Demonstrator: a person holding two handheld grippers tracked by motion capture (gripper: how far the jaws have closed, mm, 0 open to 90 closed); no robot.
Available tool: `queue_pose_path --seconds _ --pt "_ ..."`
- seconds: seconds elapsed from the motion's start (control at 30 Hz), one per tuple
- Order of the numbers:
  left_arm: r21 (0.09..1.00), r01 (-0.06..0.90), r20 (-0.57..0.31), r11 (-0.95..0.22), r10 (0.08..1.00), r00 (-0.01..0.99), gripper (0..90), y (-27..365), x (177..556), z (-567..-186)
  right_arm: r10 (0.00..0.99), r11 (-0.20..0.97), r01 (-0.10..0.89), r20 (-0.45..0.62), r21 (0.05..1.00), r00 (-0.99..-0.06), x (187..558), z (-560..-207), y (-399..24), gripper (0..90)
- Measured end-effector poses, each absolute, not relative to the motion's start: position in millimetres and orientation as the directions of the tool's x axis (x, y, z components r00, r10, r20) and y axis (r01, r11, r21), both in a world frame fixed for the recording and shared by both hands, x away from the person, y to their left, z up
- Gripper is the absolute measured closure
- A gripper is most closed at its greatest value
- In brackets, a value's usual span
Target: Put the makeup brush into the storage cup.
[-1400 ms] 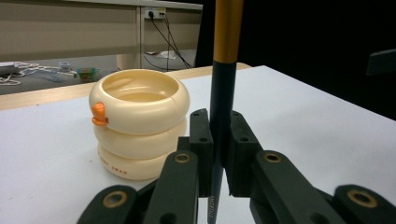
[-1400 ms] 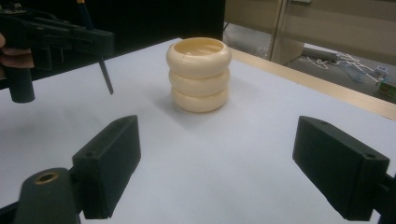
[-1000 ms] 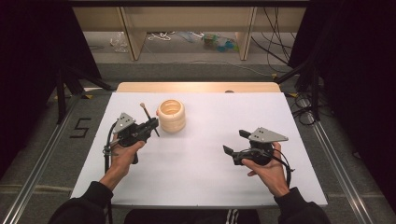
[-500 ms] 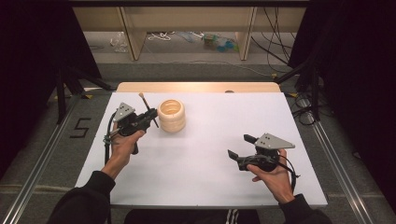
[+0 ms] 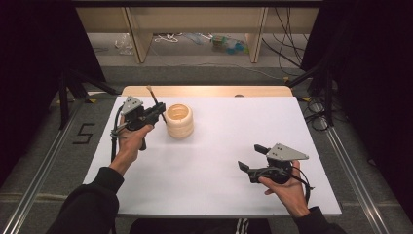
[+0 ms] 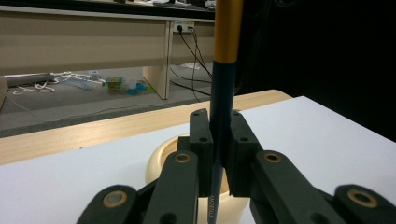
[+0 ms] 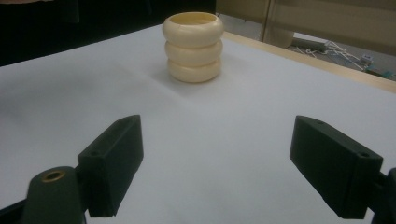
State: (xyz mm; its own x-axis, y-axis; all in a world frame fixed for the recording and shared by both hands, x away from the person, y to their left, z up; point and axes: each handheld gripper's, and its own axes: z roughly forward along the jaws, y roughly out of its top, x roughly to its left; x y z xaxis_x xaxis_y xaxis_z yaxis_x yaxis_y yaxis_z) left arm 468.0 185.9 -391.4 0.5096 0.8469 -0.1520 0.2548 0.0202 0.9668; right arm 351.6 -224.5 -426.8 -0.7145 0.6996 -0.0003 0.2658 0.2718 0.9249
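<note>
My left gripper (image 5: pixel 158 111) is shut on a slim brush (image 5: pixel 152 95) with a dark blue handle and a gold ferrule. It holds the brush upright, just left of a cream ribbed cup (image 5: pixel 179 120). In the left gripper view the brush (image 6: pixel 223 93) stands clamped between the pads of the left gripper (image 6: pixel 219 140), and the cup (image 6: pixel 161 158) sits right behind the jaws. My right gripper (image 5: pixel 249 157) hovers over the near right of the white table (image 5: pixel 219 161), open with nothing in it. In the right gripper view the right gripper (image 7: pixel 215 154) faces the cup (image 7: pixel 193 46) from well back.
A strip of bare wood (image 5: pixel 209 90) runs along the table's far edge. Beyond it are shelf legs (image 5: pixel 137 39) and loose cables (image 5: pixel 287 44) on the floor. Dark stand legs (image 5: pixel 63 92) rise at the left, and others (image 5: pixel 326 87) at the right.
The left hand has lifted and carried the brush away from the person, closer to the cup's rim. The right hand has hardly shifted.
</note>
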Motion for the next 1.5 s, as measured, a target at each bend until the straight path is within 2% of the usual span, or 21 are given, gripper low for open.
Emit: queue_pose_path --seconds 0.83,1.5 --pt "0.969 0.248 -0.118 -0.012 0.855 0.505 82.7 159 499 -380 0.704 0.249 0.266 0.015 0.931 -0.710 347 -425 -230 18.3" --pt "0.957 0.284 -0.097 -0.054 0.866 0.491 82.6 148 520 -398 0.690 0.260 0.259 0.009 0.930 -0.724 347 -426 -229 19.5"
